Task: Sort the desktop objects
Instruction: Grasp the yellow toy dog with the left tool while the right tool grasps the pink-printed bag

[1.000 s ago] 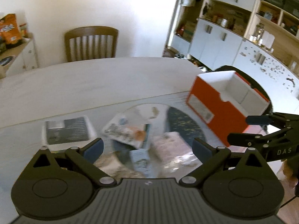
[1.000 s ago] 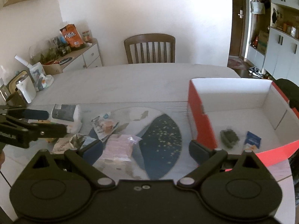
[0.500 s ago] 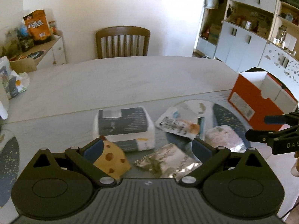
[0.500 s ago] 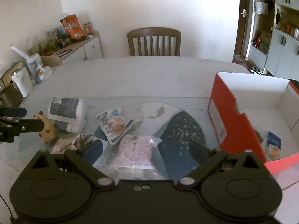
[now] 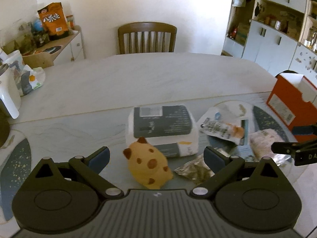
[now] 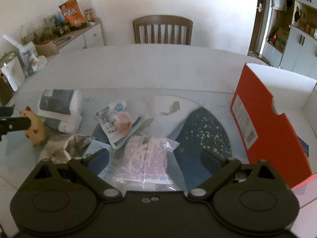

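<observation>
A yellow spotted plush toy (image 5: 149, 168) lies on the table between the open fingers of my left gripper (image 5: 156, 155), untouched. Behind it sits a white and grey tissue pack (image 5: 162, 127), with a crumpled foil wrapper (image 5: 195, 169) to its right and a printed snack bag (image 5: 220, 128) beyond. My right gripper (image 6: 156, 159) is open above a pink packet (image 6: 146, 158). The orange box (image 6: 265, 119) stands open at the right. In the right wrist view the toy (image 6: 35, 127) and the tissue pack (image 6: 59, 109) lie far left.
A wooden chair (image 5: 146, 37) stands behind the table. A white appliance (image 5: 8, 97) and bags crowd the table's left end. Dark blue placemats (image 6: 204, 136) lie under the clutter. Cabinets (image 5: 273, 45) line the right side. The far half of the table (image 5: 150, 79) is bare.
My left gripper has swung left, away from the orange box, and now has the plush toy between its fingers. My right gripper has moved left off the box, over the pink packet.
</observation>
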Demonstrator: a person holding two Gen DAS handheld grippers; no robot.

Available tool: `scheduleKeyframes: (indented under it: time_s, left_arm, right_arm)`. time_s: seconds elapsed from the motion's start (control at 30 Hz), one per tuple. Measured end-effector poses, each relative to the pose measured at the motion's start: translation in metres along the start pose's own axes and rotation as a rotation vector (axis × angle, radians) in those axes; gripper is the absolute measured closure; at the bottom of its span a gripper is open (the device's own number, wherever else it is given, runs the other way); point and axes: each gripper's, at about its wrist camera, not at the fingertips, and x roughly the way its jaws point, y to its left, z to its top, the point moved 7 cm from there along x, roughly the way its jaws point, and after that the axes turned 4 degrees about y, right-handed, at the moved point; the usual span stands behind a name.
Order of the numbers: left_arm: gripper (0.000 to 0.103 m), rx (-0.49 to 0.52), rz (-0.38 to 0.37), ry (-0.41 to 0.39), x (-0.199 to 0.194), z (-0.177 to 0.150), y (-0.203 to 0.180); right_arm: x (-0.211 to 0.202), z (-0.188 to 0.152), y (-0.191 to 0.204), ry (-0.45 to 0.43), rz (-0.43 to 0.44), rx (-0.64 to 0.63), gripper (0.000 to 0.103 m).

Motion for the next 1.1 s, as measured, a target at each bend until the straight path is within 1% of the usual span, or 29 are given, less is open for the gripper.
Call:
scheduleKeyframes:
  time_s: [0.2, 0.47, 0.57, 0.63, 0.8, 0.9, 0.97, 1.0, 1.03, 1.1]
  left_arm:
    - [0.002, -0.029, 0.011, 0.024, 0.014, -0.01, 0.012]
    - [0.002, -0.08, 0.028, 0.065, 0.032, -0.018, 0.028]
    - [0.002, -0.087, 0.019, 0.073, 0.036, -0.021, 0.027]
    - [0.002, -0.085, 0.014, 0.074, 0.038, -0.021, 0.025]
    - [0.003, -0.084, -0.001, 0.061, 0.037, -0.021, 0.021]
    - [0.007, -0.094, -0.001, 0.055, 0.036, -0.021, 0.02]
    - [0.008, -0.095, 0.004, 0.054, 0.035, -0.021, 0.02]
    - [0.011, -0.092, 0.013, 0.052, 0.033, -0.021, 0.02]
    - [0.018, -0.088, 0.019, 0.052, 0.033, -0.021, 0.02]
    - [0.024, -0.092, 0.007, 0.06, 0.033, -0.022, 0.019]
  right_arm:
    - [0.013, -0.005, 0.003, 0.03, -0.015, -0.02, 0.005]
    - [0.028, -0.005, 0.001, 0.063, -0.013, 0.007, 0.006]
    - [0.032, -0.006, 0.0, 0.074, -0.012, 0.012, 0.01]
    - [0.033, -0.006, 0.0, 0.074, -0.011, 0.016, 0.01]
    - [0.035, -0.006, 0.002, 0.078, -0.003, 0.011, 0.018]
    - [0.034, -0.006, 0.003, 0.078, 0.001, 0.011, 0.021]
    - [0.034, -0.006, 0.003, 0.078, 0.002, 0.011, 0.023]
    - [0.034, -0.006, 0.003, 0.078, 0.001, 0.011, 0.024]
    - [0.034, -0.006, 0.003, 0.079, 0.0, 0.008, 0.025]
    - [0.034, -0.006, 0.004, 0.081, -0.001, 0.004, 0.026]
